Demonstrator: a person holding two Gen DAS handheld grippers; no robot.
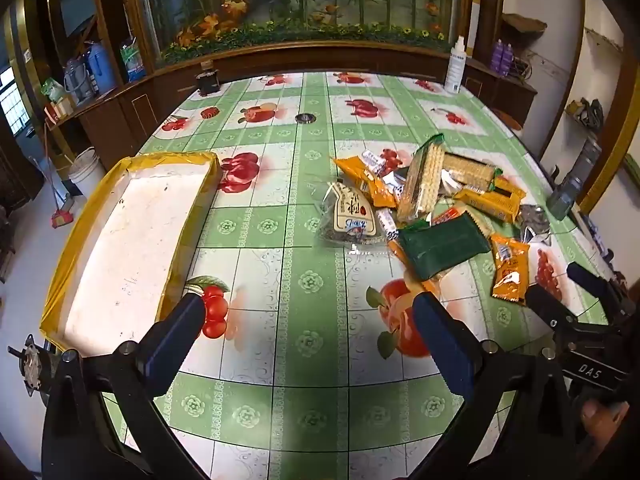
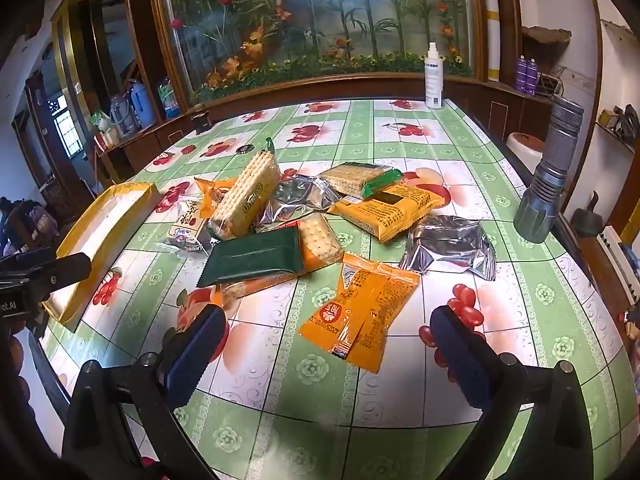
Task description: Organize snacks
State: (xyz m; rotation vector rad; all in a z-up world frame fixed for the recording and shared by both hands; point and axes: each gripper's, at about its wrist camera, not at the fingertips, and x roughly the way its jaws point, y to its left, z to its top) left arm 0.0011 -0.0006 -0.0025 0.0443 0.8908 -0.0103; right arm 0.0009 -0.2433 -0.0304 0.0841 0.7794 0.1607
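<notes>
The table wears a green fruit-print cloth. A tray with yellow walls lies along its left edge, long axis running from the near edge toward the far one. The snacks lie heaped toward the right edge: an upright cracker pack leans with its long axis toward the far edge; a flat green pack lies crosswise; an orange pack lies nearest. Left hand-held gripper and right hand-held gripper both gape wide, holding nothing.
</notes>
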